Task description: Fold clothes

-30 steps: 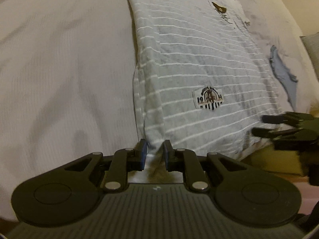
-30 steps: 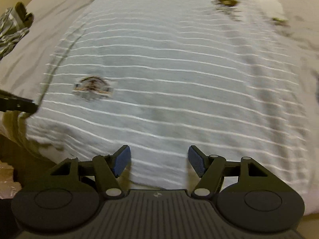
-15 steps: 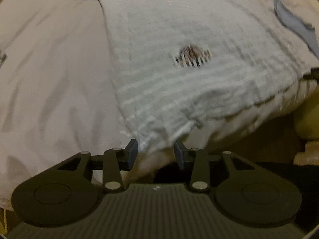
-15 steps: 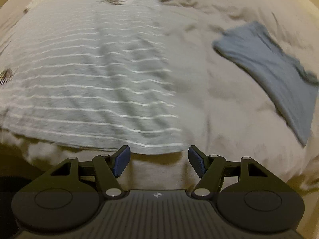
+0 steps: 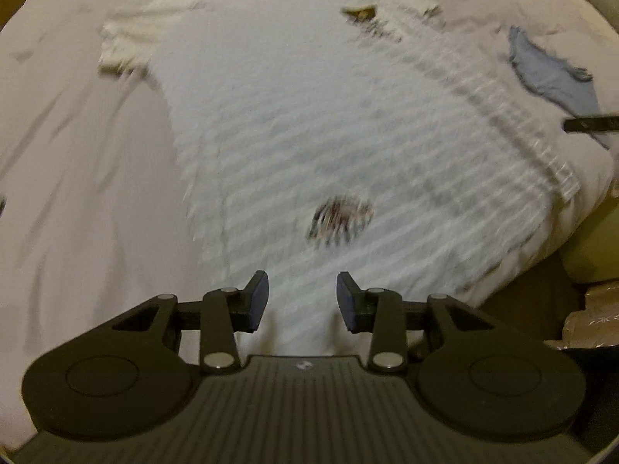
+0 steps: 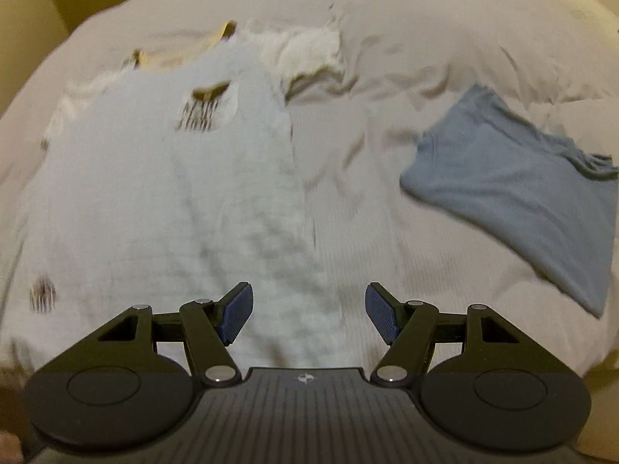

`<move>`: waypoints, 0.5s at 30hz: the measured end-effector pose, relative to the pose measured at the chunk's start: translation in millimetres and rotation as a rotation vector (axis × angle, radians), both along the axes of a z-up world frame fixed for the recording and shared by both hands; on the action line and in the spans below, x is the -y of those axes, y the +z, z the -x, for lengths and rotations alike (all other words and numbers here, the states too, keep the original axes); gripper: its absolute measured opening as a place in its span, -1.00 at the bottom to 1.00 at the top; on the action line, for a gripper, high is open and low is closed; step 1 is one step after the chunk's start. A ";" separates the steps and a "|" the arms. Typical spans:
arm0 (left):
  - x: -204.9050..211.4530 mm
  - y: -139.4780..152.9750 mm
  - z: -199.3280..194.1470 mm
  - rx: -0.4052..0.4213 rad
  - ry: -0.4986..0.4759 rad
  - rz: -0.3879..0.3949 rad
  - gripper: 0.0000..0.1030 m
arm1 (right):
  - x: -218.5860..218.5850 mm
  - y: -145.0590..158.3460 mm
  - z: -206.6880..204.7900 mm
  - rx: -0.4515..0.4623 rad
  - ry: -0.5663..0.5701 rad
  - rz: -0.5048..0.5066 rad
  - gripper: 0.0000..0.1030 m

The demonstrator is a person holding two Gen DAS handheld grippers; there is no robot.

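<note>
The striped shirt lies face up and spread flat on the bed, collar at the far side and hem at the near edge, where the mattress drops away. A blue garment sits apart from it on the sheet to the right.

Both tools hang over the hem end and hold nothing. The left hand-held gripper has its jaws apart above the lower shirt, just short of the chest patch. The right hand-held gripper is spread wider, poised over the shirt's right side edge where cloth meets sheet.

The risk I see is in the pinch. The sheet is pale, soft and wrinkled right beside the shirt, so a jaw closing on that edge could take the sheet along with the shirt, or only the top layer. Then a lift would drag the bedding or pull the shirt apart unevenly.

The hem lies close to the drop, so a tug toward me could slide the shirt off the bed.

Both views are smeared with motion, so I cannot tell how high the jaws are above the cloth.
</note>
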State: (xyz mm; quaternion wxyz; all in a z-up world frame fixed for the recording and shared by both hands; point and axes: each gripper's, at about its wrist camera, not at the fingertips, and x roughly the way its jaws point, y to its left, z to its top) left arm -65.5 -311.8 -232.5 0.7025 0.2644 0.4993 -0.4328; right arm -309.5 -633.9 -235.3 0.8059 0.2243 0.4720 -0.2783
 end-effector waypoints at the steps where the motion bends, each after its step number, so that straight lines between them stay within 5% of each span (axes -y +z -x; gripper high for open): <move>1: 7.5 0.1 -2.8 0.005 -0.010 0.015 -0.36 | 11.9 0.2 -6.6 0.018 -0.019 -0.005 0.29; 11: 74.9 5.2 -16.7 0.019 0.069 0.061 -0.36 | 160.0 -11.4 -96.0 0.190 -0.052 -0.066 0.27; 15: 98.9 -4.0 -5.7 0.012 0.170 0.011 -0.36 | 231.2 -50.3 -133.5 0.242 -0.122 -0.210 0.08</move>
